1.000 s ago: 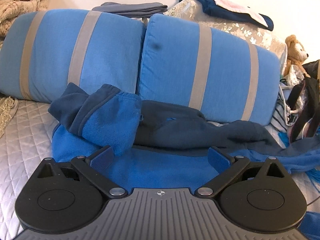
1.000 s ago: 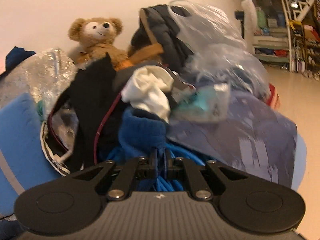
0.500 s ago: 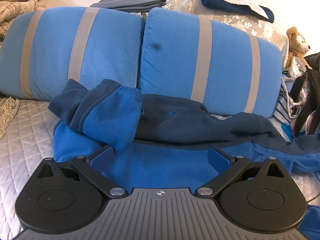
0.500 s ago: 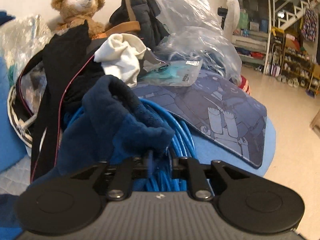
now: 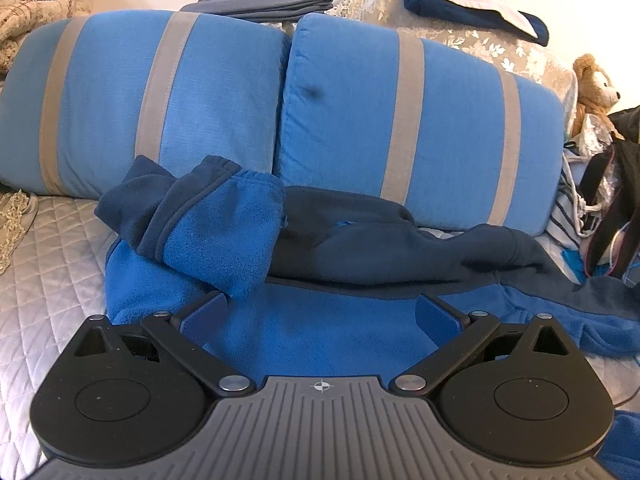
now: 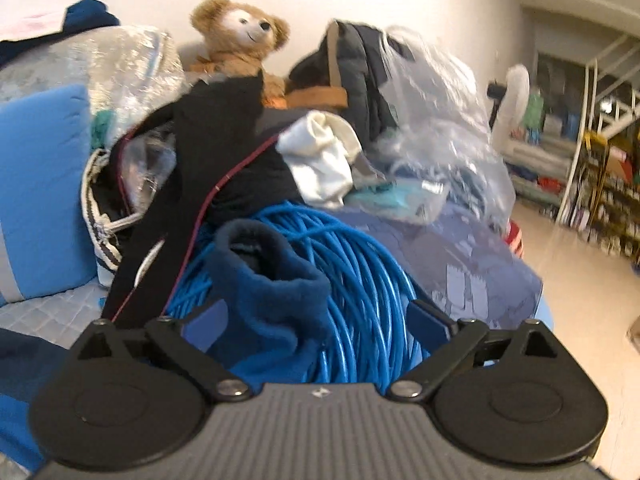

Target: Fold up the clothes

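Note:
A blue and navy fleece top (image 5: pixel 320 320) lies spread on the quilted bed, its left sleeve (image 5: pixel 224 232) folded in over the body. My left gripper (image 5: pixel 320 312) hovers over the bright blue body panel, jaws wide apart, nothing pinched. In the right wrist view the other sleeve's navy cuff (image 6: pixel 264 280) stands up over a coil of blue cable (image 6: pixel 360 280). My right gripper (image 6: pixel 316 324) is opening; the cuff sits between its pads but they do not press on it.
Two blue cushions with grey stripes (image 5: pixel 400 120) back the bed. To the right is a heap: a teddy bear (image 6: pixel 240 36), black strapped bag (image 6: pixel 216 152), white cloth (image 6: pixel 324 156), clear plastic bag (image 6: pixel 432 112), printed blue cloth (image 6: pixel 460 272). Folded grey garments (image 5: pixel 264 2) lie atop the cushions.
My right gripper was shut on the sleeve cuff, carried it toward the cable coil, rolled, and has spread its jaws off it. The left gripper has stayed still.

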`<state>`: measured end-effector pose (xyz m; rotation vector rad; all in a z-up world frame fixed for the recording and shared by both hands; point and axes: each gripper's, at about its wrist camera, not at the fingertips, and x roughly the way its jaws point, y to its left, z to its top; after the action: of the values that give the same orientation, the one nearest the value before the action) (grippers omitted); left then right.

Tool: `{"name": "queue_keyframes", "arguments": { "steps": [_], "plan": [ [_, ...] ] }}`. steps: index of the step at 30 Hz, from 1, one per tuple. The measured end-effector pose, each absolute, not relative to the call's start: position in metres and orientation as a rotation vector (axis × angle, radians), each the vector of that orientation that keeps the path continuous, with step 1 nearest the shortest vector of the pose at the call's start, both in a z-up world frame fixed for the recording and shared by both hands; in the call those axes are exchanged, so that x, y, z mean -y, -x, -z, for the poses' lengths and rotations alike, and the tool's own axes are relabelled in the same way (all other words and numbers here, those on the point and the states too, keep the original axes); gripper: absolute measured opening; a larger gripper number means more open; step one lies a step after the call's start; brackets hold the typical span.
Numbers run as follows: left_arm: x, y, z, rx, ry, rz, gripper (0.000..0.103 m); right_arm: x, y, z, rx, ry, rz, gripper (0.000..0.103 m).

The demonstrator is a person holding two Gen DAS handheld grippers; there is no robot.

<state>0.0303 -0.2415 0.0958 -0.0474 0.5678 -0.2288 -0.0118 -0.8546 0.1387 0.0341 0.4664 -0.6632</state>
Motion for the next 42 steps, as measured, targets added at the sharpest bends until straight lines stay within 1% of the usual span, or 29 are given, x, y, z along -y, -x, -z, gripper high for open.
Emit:
{"name": "queue_keyframes", "arguments": {
  "steps": [5, 10, 15, 17, 21, 27, 37, 40, 42],
  "plan": [
    [0.240, -0.029, -0.098, -0.552, 0.063, 0.231, 0.103, 0.828, 0.017, -0.156, -0.417, -0.028, 0.632, 0.103],
    [0.236, -0.029, -0.100, -0.533, 0.093, 0.198, 0.103, 0.784, 0.015, -0.182, -0.407, -0.028, 0.503, 0.103],
    [0.229, -0.033, -0.109, -0.574, 0.120, 0.181, 0.103, 0.724, 0.008, -0.208, -0.400, 0.010, 0.299, 0.103],
    [0.224, -0.030, -0.121, -0.545, 0.141, 0.194, 0.103, 0.697, 0.006, -0.219, -0.377, 0.019, 0.209, 0.103],
    [0.211, -0.013, -0.158, -0.397, 0.151, 0.191, 0.103, 0.649, -0.001, -0.241, -0.340, 0.037, 0.049, 0.103],
    [0.179, -0.001, -0.215, -0.307, 0.126, 0.194, 0.103, 0.581, -0.007, -0.283, -0.273, 0.019, -0.148, 0.103],
    [0.138, 0.000, -0.287, -0.268, 0.020, 0.118, 0.103, 0.490, -0.002, -0.356, -0.220, 0.018, -0.396, 0.103],
    [0.136, -0.006, -0.292, -0.275, 0.006, 0.095, 0.103, 0.467, -0.002, -0.362, -0.215, 0.028, -0.429, 0.103],
    [0.134, -0.012, -0.290, -0.288, 0.003, 0.081, 0.103, 0.454, -0.004, -0.351, -0.228, 0.014, -0.443, 0.103]
  ]
}}
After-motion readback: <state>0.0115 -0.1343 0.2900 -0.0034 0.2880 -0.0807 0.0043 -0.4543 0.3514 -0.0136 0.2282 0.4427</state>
